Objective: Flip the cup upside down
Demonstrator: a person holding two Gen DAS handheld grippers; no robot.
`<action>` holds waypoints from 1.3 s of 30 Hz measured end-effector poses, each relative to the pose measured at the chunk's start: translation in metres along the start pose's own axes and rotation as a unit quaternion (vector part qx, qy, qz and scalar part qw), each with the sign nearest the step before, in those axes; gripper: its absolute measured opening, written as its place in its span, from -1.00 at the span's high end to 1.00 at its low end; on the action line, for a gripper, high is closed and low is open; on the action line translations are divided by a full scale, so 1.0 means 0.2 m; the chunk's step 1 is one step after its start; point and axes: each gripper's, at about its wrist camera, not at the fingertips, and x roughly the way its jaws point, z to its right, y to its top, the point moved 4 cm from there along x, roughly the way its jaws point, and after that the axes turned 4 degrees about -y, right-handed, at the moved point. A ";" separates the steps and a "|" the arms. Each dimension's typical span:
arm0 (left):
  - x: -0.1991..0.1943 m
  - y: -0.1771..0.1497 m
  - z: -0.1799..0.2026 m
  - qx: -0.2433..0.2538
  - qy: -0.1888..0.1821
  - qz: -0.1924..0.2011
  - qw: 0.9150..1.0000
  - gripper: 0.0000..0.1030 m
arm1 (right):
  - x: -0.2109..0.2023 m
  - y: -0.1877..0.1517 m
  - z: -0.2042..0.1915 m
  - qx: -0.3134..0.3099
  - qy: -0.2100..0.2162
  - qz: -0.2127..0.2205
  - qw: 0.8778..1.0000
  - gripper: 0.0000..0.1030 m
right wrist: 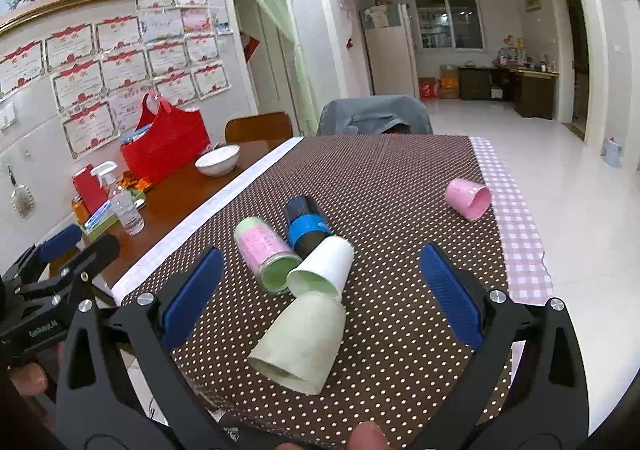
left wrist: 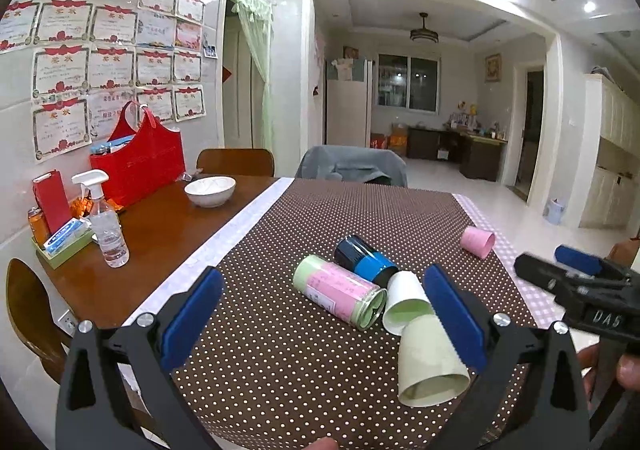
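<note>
The pale green cup (right wrist: 298, 346) lay on its side near the tabletop's (right wrist: 400, 177) near edge, mouth toward the cameras. It looked light, thin and crushable; gripping gently across its wall seemed best. A white cup (right wrist: 324, 266) touched its base, crowding it. Both the left hand-held gripper (left wrist: 324, 314) and right hand-held gripper (right wrist: 320, 298) stood apart, holding nothing.

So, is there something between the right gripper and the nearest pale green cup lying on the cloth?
Nothing visible. The right gripper is open above the pale green cup, which lies on its side. The white cup touches its far end.
</note>
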 end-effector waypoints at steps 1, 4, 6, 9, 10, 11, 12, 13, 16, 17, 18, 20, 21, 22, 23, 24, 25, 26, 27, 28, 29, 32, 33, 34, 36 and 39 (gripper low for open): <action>0.00 0.01 0.00 0.000 0.001 0.002 1.000 -0.92 | 0.01 0.00 0.00 0.000 0.001 -0.006 1.000 -0.88; -0.02 0.01 0.00 0.006 0.006 0.011 1.000 -0.92 | 0.04 -0.01 -0.01 -0.001 -0.003 -0.018 1.000 -0.88; -0.03 0.01 0.00 0.009 0.006 0.016 1.000 -0.92 | 0.05 -0.02 -0.01 -0.002 -0.005 -0.025 1.000 -0.88; -0.02 0.01 0.02 0.012 0.000 0.017 1.000 -0.92 | 0.07 -0.02 0.00 -0.004 -0.008 -0.030 1.000 -0.88; -0.01 0.01 0.02 0.013 0.000 0.016 1.000 -0.92 | 0.08 -0.02 0.00 -0.004 -0.008 -0.033 0.999 -0.88; -0.01 0.00 0.03 0.014 -0.001 0.015 1.000 -0.92 | 0.09 -0.03 0.01 -0.002 -0.007 -0.039 0.999 -0.88; 0.00 0.00 0.03 0.015 -0.001 0.014 1.000 -0.92 | 0.10 -0.03 0.01 -0.001 -0.005 -0.044 0.999 -0.88; 0.01 0.00 0.03 0.016 0.000 0.013 1.000 -0.92 | 0.12 -0.03 0.01 0.001 -0.005 -0.050 0.999 -0.88; 0.04 -0.02 0.03 0.018 0.006 0.009 1.000 -0.92 | 0.20 -0.06 0.02 0.010 0.006 -0.081 0.997 -0.88; 0.06 -0.04 0.02 0.017 0.009 0.004 1.000 -0.92 | 0.22 -0.07 0.03 0.017 0.014 -0.093 0.995 -0.88; 0.08 -0.05 0.02 0.016 0.011 0.000 1.000 -0.92 | 0.26 -0.09 0.03 0.028 0.021 -0.111 0.993 -0.88; 0.12 -0.07 0.00 0.011 0.010 -0.010 1.000 -0.92 | 0.32 -0.11 0.04 0.039 0.024 -0.135 0.990 -0.88; 0.13 -0.08 -0.01 0.008 0.011 -0.015 1.000 -0.92 | 0.35 -0.13 0.05 0.043 0.025 -0.148 0.988 -0.88; 0.15 -0.09 -0.02 0.006 0.012 -0.018 1.000 -0.92 | 0.38 -0.14 0.05 0.044 0.024 -0.158 0.986 -0.88; 0.16 -0.09 -0.03 0.004 0.013 -0.021 1.000 -0.92 | 0.41 -0.16 0.05 0.046 0.022 -0.173 0.984 -0.88; 0.18 -0.11 -0.04 0.002 0.013 -0.027 1.000 -0.92 | 0.44 -0.17 0.05 0.046 0.021 -0.182 0.982 -0.88; 0.19 -0.11 -0.05 0.000 0.012 -0.032 0.999 -0.92 | 0.46 -0.19 0.06 0.047 0.021 -0.193 0.980 -0.88; 0.20 -0.12 -0.05 -0.001 0.011 -0.035 0.999 -0.92 | 0.48 -0.20 0.06 0.049 0.022 -0.203 0.978 -0.88; 0.22 -0.13 -0.06 -0.002 0.010 -0.039 0.999 -0.92 | 0.51 -0.21 0.06 0.051 0.022 -0.215 0.975 -0.88; 0.23 -0.14 -0.07 -0.003 0.010 -0.041 0.999 -0.92 | 0.53 -0.23 0.06 0.052 0.023 -0.226 0.973 -0.88; 0.24 -0.15 -0.08 -0.004 0.009 -0.045 0.999 -0.92 | 0.55 -0.24 0.06 0.053 0.024 -0.232 0.971 -0.88; 0.26 -0.17 -0.08 -0.007 0.006 -0.053 0.999 -0.92 | 0.60 -0.26 0.06 0.064 0.029 -0.258 0.964 -0.88; 0.27 -0.18 -0.09 -0.007 0.005 -0.055 0.998 -0.92 | 0.62 -0.27 0.06 0.064 0.029 -0.262 0.962 -0.88; 0.28 -0.18 -0.09 -0.007 0.005 -0.056 0.998 -0.92 | 0.63 -0.27 0.06 0.066 0.030 -0.267 0.961 -0.88; 0.29 -0.19 -0.10 -0.008 0.005 -0.060 0.998 -0.92 | 0.65 -0.28 0.05 0.067 0.029 -0.281 0.957 -0.88; 0.31 -0.20 -0.12 -0.011 0.006 -0.064 0.998 -0.92 | 0.69 -0.29 0.03 0.063 0.030 -0.296 0.953 -0.88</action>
